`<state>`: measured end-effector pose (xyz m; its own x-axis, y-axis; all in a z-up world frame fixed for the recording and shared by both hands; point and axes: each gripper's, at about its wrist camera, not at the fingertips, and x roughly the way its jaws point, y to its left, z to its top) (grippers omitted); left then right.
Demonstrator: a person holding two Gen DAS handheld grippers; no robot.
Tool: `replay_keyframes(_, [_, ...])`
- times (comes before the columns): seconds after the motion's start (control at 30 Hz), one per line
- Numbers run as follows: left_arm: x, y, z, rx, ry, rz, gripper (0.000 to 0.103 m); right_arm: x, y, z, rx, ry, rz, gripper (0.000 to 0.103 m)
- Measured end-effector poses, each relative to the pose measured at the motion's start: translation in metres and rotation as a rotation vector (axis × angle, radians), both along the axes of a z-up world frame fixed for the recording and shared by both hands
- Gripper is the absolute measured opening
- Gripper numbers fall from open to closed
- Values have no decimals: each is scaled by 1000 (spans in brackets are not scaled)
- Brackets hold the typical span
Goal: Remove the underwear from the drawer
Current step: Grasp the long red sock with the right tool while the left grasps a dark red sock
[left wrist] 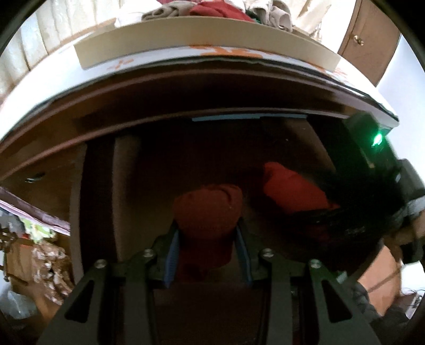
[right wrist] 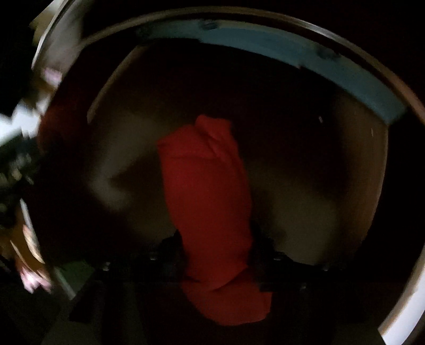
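An open brown wooden drawer [left wrist: 127,185] holds two rolled red pairs of underwear. In the left wrist view, one red roll [left wrist: 207,212] sits between the blue pads [left wrist: 171,252] of my left gripper [left wrist: 207,238], which is shut on it. The second red roll [left wrist: 289,185] lies to the right, with a dark gripper housing carrying a green light [left wrist: 377,138] over it. In the dark, blurred right wrist view, this red roll [right wrist: 209,185] fills the gap of my right gripper [right wrist: 219,249], and the fingers [right wrist: 265,249] press on both of its sides.
A blue strip [left wrist: 249,116] runs along the drawer's far edge under the dresser top [left wrist: 239,57]. A flat cardboard box [left wrist: 186,42] with piled clothes [left wrist: 212,10] stands on top. A wooden door [left wrist: 369,39] is at the far right; clutter [left wrist: 39,252] lies at the lower left.
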<state>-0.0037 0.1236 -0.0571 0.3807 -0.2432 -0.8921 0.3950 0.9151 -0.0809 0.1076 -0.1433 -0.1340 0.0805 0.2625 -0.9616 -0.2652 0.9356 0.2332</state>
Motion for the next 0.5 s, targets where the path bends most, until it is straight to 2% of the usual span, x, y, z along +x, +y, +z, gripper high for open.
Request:
replay_keyframes(0.07, [-1,-2,2,-1,-6,0,38,-4,-34,0,130,39,-108,40])
replay_keyframes(0.2, [-3,-6,2,8,-13,-4,38,-20,-68,4,362,56,-267,40])
replay_keyframes(0.37, [-5,-8,6,6,-26,-1,38,-43,-96,23,542,-4,-384,40])
replay_keyframes(0.5, [-9,-9,12,-3,-43,-6,38,-51,-100,41,619,-64,-408,40])
